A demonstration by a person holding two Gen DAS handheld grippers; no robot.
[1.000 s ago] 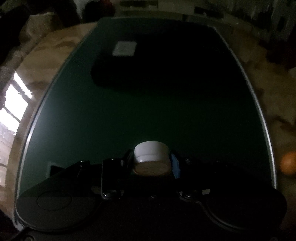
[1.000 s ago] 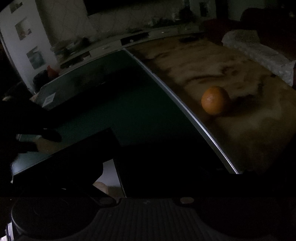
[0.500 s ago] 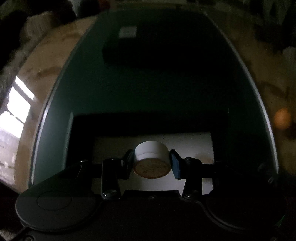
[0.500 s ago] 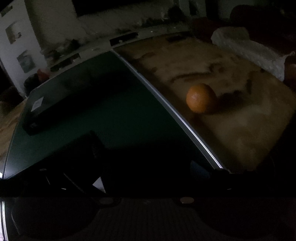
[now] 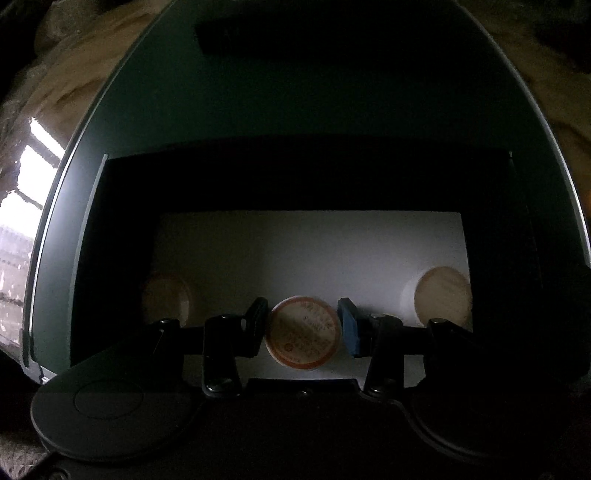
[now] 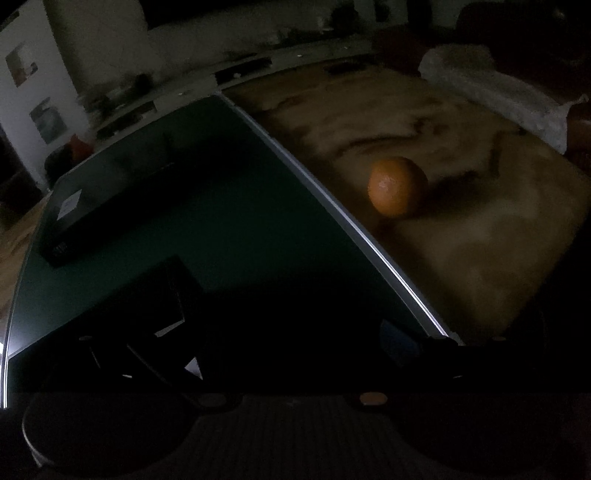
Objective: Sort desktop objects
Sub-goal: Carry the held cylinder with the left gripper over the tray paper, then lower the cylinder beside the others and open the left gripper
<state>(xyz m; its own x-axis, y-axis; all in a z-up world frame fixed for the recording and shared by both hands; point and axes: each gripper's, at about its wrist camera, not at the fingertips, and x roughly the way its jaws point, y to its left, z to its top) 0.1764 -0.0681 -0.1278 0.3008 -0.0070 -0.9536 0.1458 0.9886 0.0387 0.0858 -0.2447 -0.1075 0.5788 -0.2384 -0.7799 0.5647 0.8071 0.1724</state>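
In the left wrist view my left gripper (image 5: 303,328) stands over a black box (image 5: 122,229) with a white floor. A small round white jar with an orange-printed lid (image 5: 303,332) sits between its two pads, with a thin gap showing on each side. Two similar round jars lie in the box, one at the left (image 5: 166,299) and one at the right (image 5: 441,295). In the right wrist view my right gripper (image 6: 295,347) is very dark, its fingers wide apart and empty. An orange (image 6: 397,186) lies on the brown tabletop ahead of it.
A dark green mat with a silver edge (image 6: 332,206) covers the table's middle. A flat black box with a white label (image 6: 74,218) lies at the mat's far end; it also shows in the left wrist view (image 5: 236,33). A white cloth bundle (image 6: 495,92) lies at the far right.
My left gripper has carried the jar back over the open black box and lowered it inside. Its pads have spread slightly. The right gripper has shifted a little, and the orange looks closer.
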